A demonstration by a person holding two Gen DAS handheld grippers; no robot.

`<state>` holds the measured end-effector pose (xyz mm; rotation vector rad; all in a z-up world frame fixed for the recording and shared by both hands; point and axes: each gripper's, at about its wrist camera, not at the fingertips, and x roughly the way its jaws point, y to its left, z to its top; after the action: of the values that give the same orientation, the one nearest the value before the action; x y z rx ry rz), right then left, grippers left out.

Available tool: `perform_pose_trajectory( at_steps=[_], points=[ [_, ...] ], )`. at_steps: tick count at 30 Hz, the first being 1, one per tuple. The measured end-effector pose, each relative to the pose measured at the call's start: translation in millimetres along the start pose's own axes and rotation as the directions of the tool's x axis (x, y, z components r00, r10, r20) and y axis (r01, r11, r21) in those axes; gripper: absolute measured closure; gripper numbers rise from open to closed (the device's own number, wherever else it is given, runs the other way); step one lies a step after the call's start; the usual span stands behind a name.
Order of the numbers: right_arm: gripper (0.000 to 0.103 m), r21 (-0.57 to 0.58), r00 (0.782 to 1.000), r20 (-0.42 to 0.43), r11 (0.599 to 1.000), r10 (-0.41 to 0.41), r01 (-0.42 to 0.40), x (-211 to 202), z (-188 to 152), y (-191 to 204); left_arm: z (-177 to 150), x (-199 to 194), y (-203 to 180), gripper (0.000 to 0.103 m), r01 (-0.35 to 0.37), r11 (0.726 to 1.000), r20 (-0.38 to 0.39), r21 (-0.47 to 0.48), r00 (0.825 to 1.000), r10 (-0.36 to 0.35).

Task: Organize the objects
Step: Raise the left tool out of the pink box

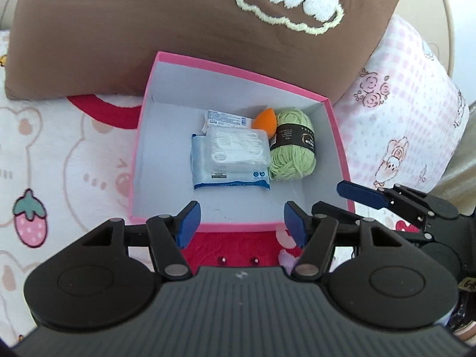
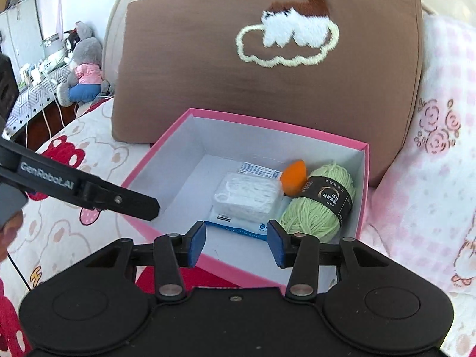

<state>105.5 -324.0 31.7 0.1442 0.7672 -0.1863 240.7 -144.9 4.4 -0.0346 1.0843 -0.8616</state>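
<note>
Left gripper: level, pointing forward over the near rim of the pink box; blue pads spread wide, nothing between them. Its fingertips hang just above the near wall, over a red patch of the bed cover.

Right gripper: also level, aimed into the box from its near right corner. Pads apart, empty. In the left wrist view one of its blue fingers reaches in from the right, just above the box's right rim. In the right wrist view a black finger of the left gripper crosses from the left, its tip over the box's left wall.

Box contents, near to far:
- blue-and-white wipes pack, lying flat near the middle of the floor
- clear packet of white floss picks stacked on top of the wipes pack
- green yarn ball with a black label band, right of the packs, against the right wall
- orange sponge, teardrop-shaped, behind the yarn and touching it
- small white sachet flat behind the packs

Left half of the box floor is bare.

Behind the box: brown pillow with an embroidered cloud, touching the far wall. Pink checked pillow to the right.
</note>
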Motion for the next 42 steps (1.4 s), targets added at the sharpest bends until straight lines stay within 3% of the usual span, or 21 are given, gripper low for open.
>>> perform_pose_trajectory(
  at_steps=[11,17,20,24,31,32,35,42],
  points=[
    [0.033,-0.014,1.0,0.016,1.0,0.003,-0.003,-34,0,24,-21,-43,8,0.038,-0.109,0.994,0.03,0.031,0.994,0.108],
    [0.025,-0.047,0.999,0.037,0.999,-0.011,0.012,-59,-7,41,-36,-62,-6,0.036,-0.17,0.975,0.044,0.143,0.985,0.165],
    [0.019,-0.03,0.998,0.057,0.999,-0.017,0.018,-72,-10,44,-39,-73,-6,0.034,-0.16,0.977,0.034,0.143,0.987,0.157],
    [0.013,-0.09,0.994,0.083,0.993,-0.074,0.081,-84,-15,56,-44,-88,-13,0.032,-0.162,0.971,0.042,0.177,0.987,0.157],
    [0.006,-0.021,0.996,0.058,0.997,-0.071,0.072,-97,-21,56,-59,-108,-25,0.028,-0.135,0.975,0.043,0.175,0.991,0.13],
    [0.004,-0.02,0.995,0.05,0.996,-0.089,0.09,-98,-22,57,-62,-111,-26,0.025,-0.127,0.975,0.039,0.18,0.992,0.122],
    [0.003,-0.029,0.991,0.043,0.992,-0.123,0.124,-103,-28,60,-71,-117,-29,0.004,-0.11,0.977,0.041,0.184,0.994,0.104],
    [0.003,-0.048,0.995,0.053,0.995,-0.089,0.092,-123,-42,68,-81,-123,-28,0.004,-0.131,0.978,0.038,0.16,0.991,0.127]
  ],
)
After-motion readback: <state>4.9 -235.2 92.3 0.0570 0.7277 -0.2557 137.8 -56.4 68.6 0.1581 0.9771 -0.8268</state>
